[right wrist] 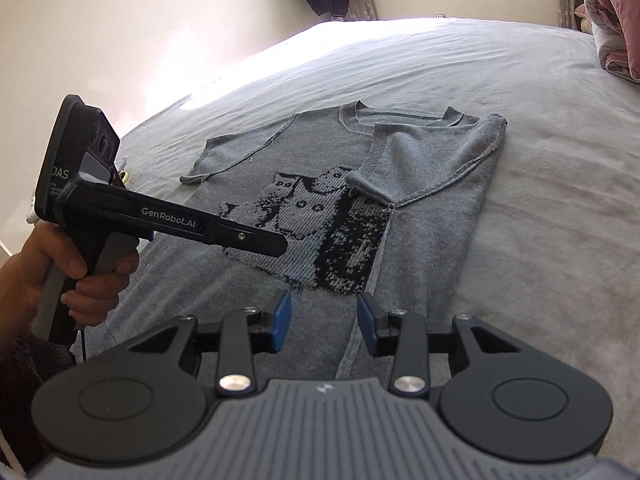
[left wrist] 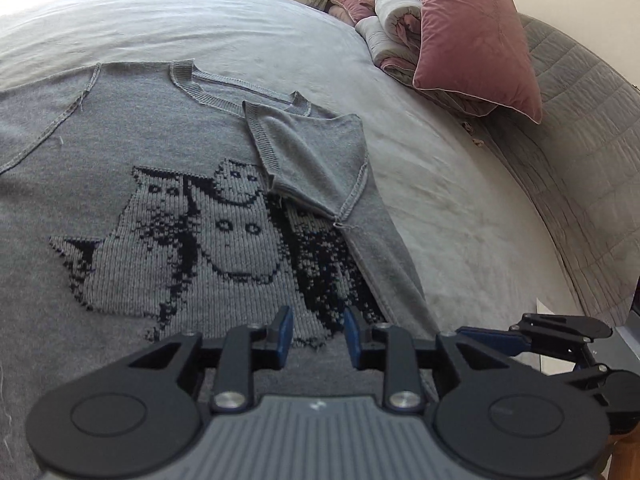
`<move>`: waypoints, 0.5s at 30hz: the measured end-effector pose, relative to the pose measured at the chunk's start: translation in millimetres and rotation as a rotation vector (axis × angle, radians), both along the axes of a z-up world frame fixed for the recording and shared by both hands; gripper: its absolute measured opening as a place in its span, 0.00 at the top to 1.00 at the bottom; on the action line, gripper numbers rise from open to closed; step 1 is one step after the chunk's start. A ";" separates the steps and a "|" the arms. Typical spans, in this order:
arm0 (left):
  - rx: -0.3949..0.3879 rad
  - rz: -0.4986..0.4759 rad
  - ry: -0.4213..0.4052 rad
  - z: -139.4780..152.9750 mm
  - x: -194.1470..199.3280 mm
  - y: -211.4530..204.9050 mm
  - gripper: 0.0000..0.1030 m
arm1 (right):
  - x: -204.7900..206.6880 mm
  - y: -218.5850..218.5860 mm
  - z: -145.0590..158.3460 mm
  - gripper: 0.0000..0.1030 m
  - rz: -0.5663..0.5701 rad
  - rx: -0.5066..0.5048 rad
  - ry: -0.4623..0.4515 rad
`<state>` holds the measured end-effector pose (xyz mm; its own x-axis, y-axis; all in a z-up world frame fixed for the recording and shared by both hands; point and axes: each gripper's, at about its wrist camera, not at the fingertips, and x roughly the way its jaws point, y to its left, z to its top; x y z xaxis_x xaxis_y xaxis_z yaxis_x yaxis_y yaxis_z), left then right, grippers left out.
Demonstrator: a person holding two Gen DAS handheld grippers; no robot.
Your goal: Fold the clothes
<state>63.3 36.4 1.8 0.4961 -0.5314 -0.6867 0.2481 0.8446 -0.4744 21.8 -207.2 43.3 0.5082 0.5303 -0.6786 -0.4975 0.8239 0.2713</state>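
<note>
One sleeve (right wrist: 404, 160) of the grey sweater (right wrist: 432, 216) is already folded in across the cat pattern; the other sleeve (right wrist: 224, 156) lies out flat on the bed (right wrist: 440, 60), and I judge the body folds remain; left gripper (left wrist: 318, 330) and right gripper (right wrist: 324, 322) hover above the hem, fingers spread, pinching nothing; pillows (left wrist: 472, 36) and quilts (left wrist: 390, 20) sit well apart, blocking nothing.
</note>
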 end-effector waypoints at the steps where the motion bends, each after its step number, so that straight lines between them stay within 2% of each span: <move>1: -0.017 -0.008 -0.008 -0.1 -7.7 1.7 0.72 | -8.0 2.0 -0.6 0.62 -0.003 -0.022 0.001; 4: -0.094 -0.022 -0.032 -2.6 -26.0 6.3 0.72 | -30.9 7.4 -2.6 0.65 -0.012 -0.088 -0.006; 8: -0.201 -0.039 -0.026 -15.8 -36.6 2.3 0.72 | -58.9 8.5 -9.7 0.67 -0.008 -0.123 -0.028; 10: -0.229 -0.064 0.009 -23.1 -35.9 -6.5 0.72 | -67.6 7.6 -17.0 0.68 0.000 -0.159 -0.014; 13: -0.250 -0.113 0.008 -26.7 -34.9 -25.3 0.72 | -78.2 4.2 -25.4 0.68 0.025 -0.218 -0.003; 15: -0.260 -0.131 0.014 -30.8 -29.5 -37.0 0.72 | -83.7 -0.7 -27.3 0.68 0.036 -0.211 0.005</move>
